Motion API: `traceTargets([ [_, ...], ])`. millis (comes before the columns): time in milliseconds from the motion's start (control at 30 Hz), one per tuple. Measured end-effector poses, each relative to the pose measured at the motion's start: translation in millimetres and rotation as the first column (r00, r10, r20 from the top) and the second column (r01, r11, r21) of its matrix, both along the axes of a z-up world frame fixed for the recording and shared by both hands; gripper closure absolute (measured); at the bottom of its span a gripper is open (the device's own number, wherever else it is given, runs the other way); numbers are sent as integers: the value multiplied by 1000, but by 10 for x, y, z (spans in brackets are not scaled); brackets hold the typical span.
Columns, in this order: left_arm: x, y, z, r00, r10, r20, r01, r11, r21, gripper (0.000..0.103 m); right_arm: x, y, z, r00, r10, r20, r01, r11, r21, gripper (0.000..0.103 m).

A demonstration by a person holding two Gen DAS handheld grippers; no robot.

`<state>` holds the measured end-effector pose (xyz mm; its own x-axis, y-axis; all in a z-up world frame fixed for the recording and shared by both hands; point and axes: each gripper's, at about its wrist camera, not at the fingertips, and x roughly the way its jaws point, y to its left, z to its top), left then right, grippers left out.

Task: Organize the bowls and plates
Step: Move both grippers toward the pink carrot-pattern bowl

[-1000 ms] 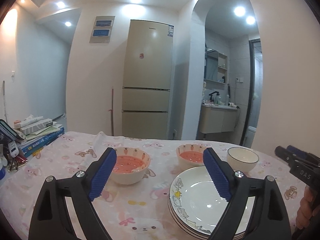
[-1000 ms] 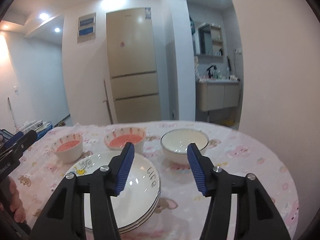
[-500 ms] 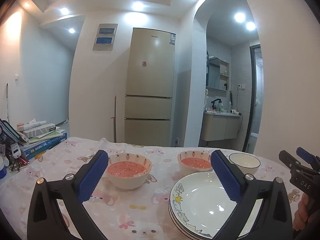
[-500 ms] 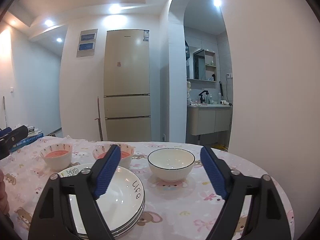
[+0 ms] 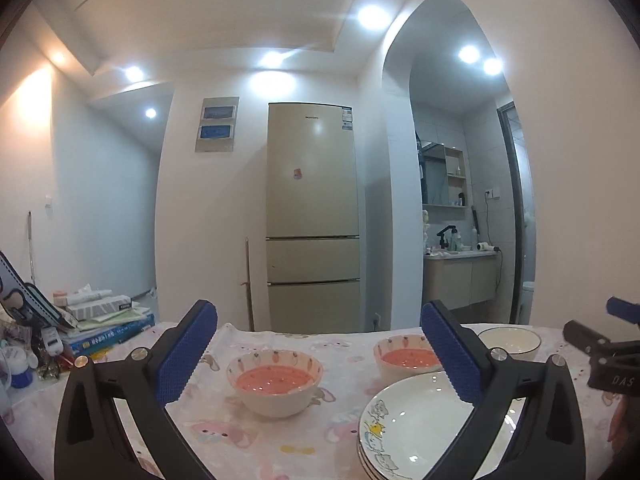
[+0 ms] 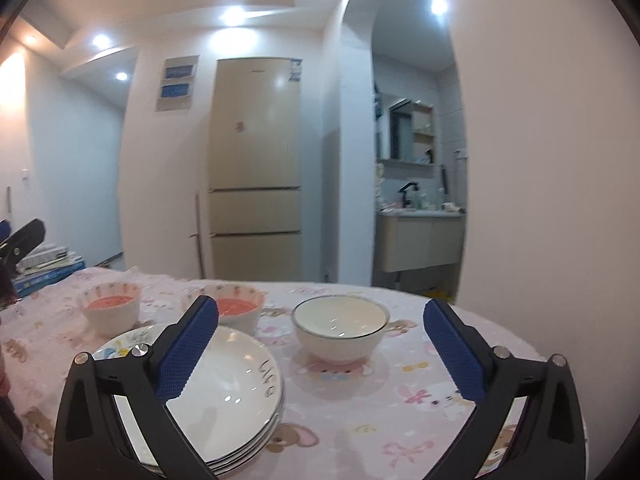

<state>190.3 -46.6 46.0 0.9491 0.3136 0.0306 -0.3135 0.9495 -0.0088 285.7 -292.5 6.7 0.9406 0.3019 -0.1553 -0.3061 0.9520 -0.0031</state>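
Two claws have both tilted up and levelled out over the last second: earlier the cameras looked down onto the crockery, now they look across the table [image 6: 420, 400] at rim height, with more ceiling in view. Left claw [image 5: 318, 354] and right claw [image 6: 320, 346] are both spread wide and hold nothing. Judgement: no grasp has begun; this reads as lining up, so the organizing has hardly started.

Largest first. Table carries a pink cartoon-print cloth. Stack of white plates [image 6: 224, 396] sits at the near edge, between the two claws; the right claw's left finger overlaps it in the right wrist view. White bowl [image 6: 340, 328] with a dark rim is empty and stands just right of the stack, apart from it, roughly centred between the right claw's fingers. Two carrot-print bowls with pink interiors: near one [image 5: 275, 382] lies between the left claw's fingers, far one [image 5: 408, 358] is behind the plate stack. All three bowls are apart from one another.

Surroundings: beige fridge [image 5: 313, 216] against the far wall, bathroom vanity [image 5: 460, 280] through the arch, pile of books [image 5: 108, 328] and small clutter at the table's left edge.

Obstruction, as judgement: the plate stack lies between the pink bowls and the white one, so any bowl moved across has to clear its rim.
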Motion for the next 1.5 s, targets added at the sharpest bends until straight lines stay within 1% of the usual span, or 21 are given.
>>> traceTargets([
  [67,-10,34,2,999,-45,-11,45,999,-31,0,-25,16,-2,1000,10,15,-10,1000,-9,1],
  [133,3,69,16,998,-56,-40,53,996,-70,0,-53,6,13,999,-2,52,2,1000,-7,1],
  [200,11,84,29,995,-60,-79,51,992,-115,0,-26,-4,43,999,1,55,-1,1000,1,1],
  [267,-2,74,41,986,-135,-98,118,981,-154,0,26,-54,70,997,69,30,-70,997,27,1],
  [300,-14,57,50,984,-147,-105,130,980,-152,0,51,-94,88,992,122,16,-123,991,59,1],
  [367,-28,1,117,982,-150,-116,136,983,-125,0,107,-130,131,989,149,-20,-147,984,98,1],
  [467,-60,-40,237,983,-149,-104,137,985,-109,0,140,-109,263,984,162,-71,-158,986,61,1],
  [533,-40,-47,368,983,-148,-109,137,985,-105,0,133,-69,388,975,208,-81,-206,978,24,1],
  [600,-37,-40,463,984,-148,-100,138,985,-104,0,82,-52,518,973,226,-45,-226,974,5,1],
  [700,-13,-53,630,988,-119,-95,113,992,-64,0,24,-30,721,969,247,8,-247,969,-3,1],
  [767,4,-44,731,991,-91,-101,87,995,-48,0,-6,-32,849,966,256,35,-257,966,10,1],
  [933,-21,37,893,990,-94,-104,89,994,-56,0,-51,-73,1042,958,274,87,-279,958,59,1],
  [1000,-3,61,925,989,-101,-108,95,994,-61,7,-58,-66,1063,958,270,100,-276,960,54,2],
  [1033,21,81,939,987,-106,-119,99,993,-61,13,-56,-61,1070,960,259,109,-265,963,47,3],
  [1100,113,96,970,982,-115,-150,105,992,-75,17,-39,-63,1108,966,224,126,-231,972,39,11],
  [1167,201,143,1048,977,-144,-156,125,984,-129,28,53,-136,1193,977,174,121,-184,980,77,15],
  [1233,247,158,1133,980,-133,-149,115,986,-123,29,139,-237,1304,983,154,96,-167,975,144,22],
  [1300,272,185,1215,988,-83,-128,71,993,-92,29,196,-283,1399,975,201,91,-215,957,192,27],
  [1367,330,282,1273,990,-54,-133,41,994,-103,32,230,-210,1494,963,255,90,-268,946,184,30],
  [1467,485,465,1270,977,-37,-212,10,992,-128,47,280,55,1575,948,308,81,-316,940,130,33],
  [1500,552,521,1235,967,-37,-251,4,991,-131,48,327,190,1585,940,337,58,-342,933,113,34],
])
